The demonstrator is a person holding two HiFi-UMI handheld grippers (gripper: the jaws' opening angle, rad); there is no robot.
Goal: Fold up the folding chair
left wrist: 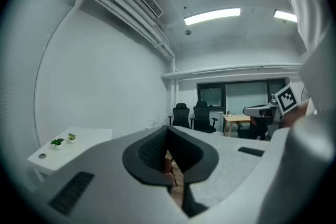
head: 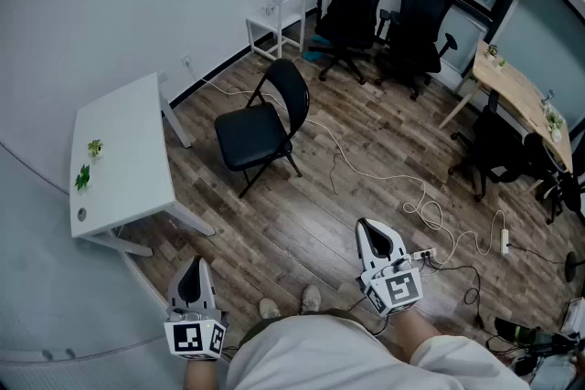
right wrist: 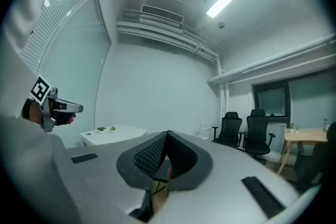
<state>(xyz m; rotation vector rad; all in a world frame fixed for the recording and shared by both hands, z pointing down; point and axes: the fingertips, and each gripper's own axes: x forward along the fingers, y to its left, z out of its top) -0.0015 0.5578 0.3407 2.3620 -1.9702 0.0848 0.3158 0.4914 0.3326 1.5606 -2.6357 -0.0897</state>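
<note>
The folding chair (head: 260,128) stands fully open on the wood floor (head: 302,228), seat down and backrest up. It is out in the middle of the room and well apart from both my claws, so no part of the fold is done yet.

A pale cable (head: 366,171) snakes across the boards from just beside the chair's legs toward where I stand. I judge that the first hazard: walking in, I could catch a foot on it. The chair's legs could also drag it as the frame collapses.

The white table (head: 119,151) sits near the chair, to its left in the head view. Its leg looks close enough that a swinging frame might knock it.

The left claw (head: 194,265) and right claw (head: 369,226) are held low in front of me, level, each clenched on nothing with its jaws pressed together. If I arrive like that I can only shove, and a light chair pushed at the backrest would likely tip or skate rather than fold. Even with a proper grip, I'd expect the thin tube to slip in the pads. The closing seat could also trap a claw against the frame.
</note>
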